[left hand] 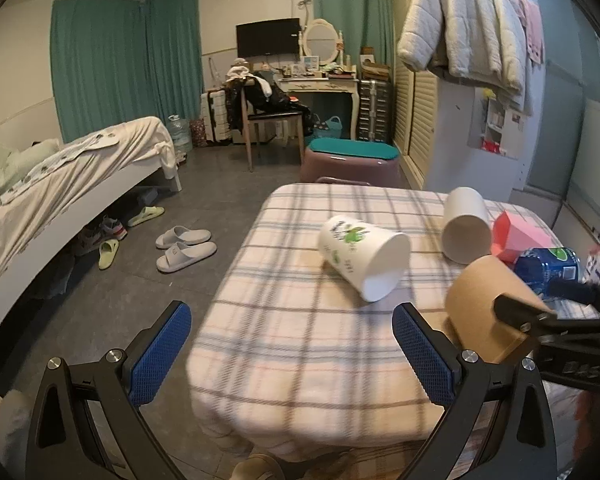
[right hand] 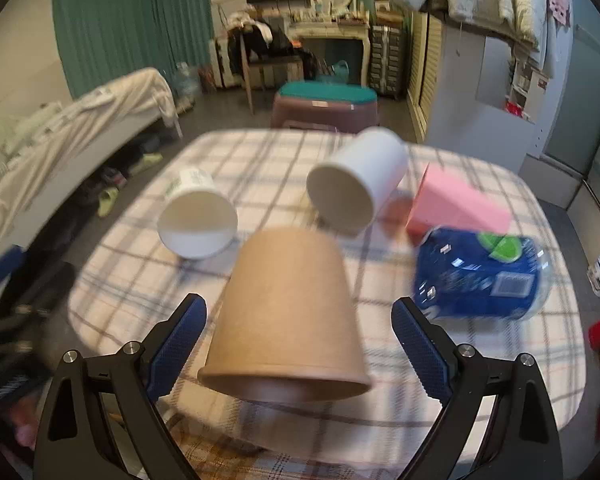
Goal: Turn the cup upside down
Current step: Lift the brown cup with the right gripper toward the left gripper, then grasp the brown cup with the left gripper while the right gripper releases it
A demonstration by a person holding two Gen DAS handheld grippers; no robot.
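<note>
A brown paper cup [right hand: 288, 316] stands upside down, rim on the plaid table cloth [right hand: 260, 160], between the fingers of my right gripper [right hand: 298, 344]. The jaws stand open, with gaps on both sides of the cup. It also shows in the left wrist view [left hand: 488, 304], with the right gripper's finger [left hand: 520, 312] beside it. My left gripper [left hand: 292, 344] is open and empty at the table's near left edge. A white cup with green print [left hand: 360, 256] [right hand: 198, 216] and a plain white cup [left hand: 466, 224] [right hand: 358, 184] lie on their sides.
A blue packet [right hand: 484, 276] and a pink box [right hand: 460, 204] lie right of the cups. A purple stool with a teal top [left hand: 352, 156] stands behind the table. A bed [left hand: 60, 184] and slippers [left hand: 184, 248] are at the left.
</note>
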